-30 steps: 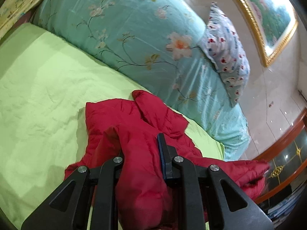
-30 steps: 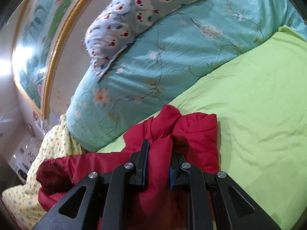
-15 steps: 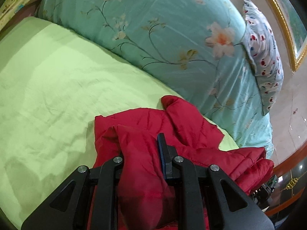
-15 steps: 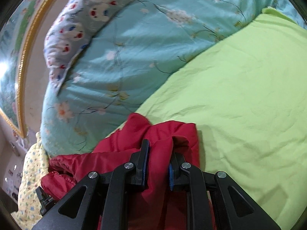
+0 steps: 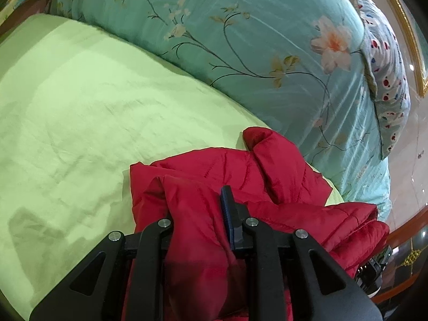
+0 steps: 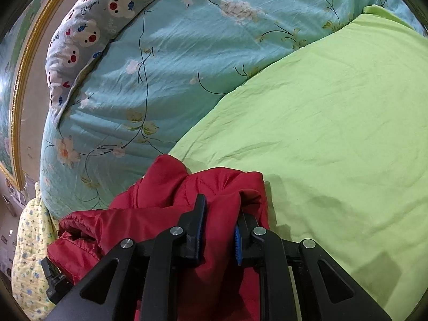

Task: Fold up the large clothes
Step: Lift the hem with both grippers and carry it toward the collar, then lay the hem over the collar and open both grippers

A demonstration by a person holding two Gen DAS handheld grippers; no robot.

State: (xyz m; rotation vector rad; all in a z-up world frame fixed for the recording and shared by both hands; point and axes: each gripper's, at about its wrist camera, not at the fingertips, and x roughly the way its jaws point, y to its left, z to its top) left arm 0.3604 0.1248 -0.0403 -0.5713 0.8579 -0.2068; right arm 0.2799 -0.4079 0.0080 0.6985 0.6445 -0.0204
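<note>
A red quilted jacket (image 5: 240,165) lies bunched on the light green bed sheet (image 5: 93,120), stretched between my two grippers. My left gripper (image 5: 196,200) has a thick fold of it between its fingers; the pads still press the fabric while the jaws are opening slightly. The cloth hides its left fingertip. In the right wrist view the red jacket (image 6: 160,187) spreads leftward, and my right gripper (image 6: 220,206) is shut on another fold at its edge, over the green sheet (image 6: 334,133).
A puffy teal floral quilt (image 5: 240,40) runs along the far side of the sheet, with a grey bear-print pillow (image 6: 88,26) on it. A gold picture frame (image 6: 24,61) hangs behind. Yellow patterned cloth (image 6: 26,240) and a wooden bed edge (image 5: 409,227) lie beyond the jacket.
Both grippers have come down and forward toward the bed with the jacket still gripped. The red fabric now sits lower and flatter on the green sheet, closer to the quilt.
</note>
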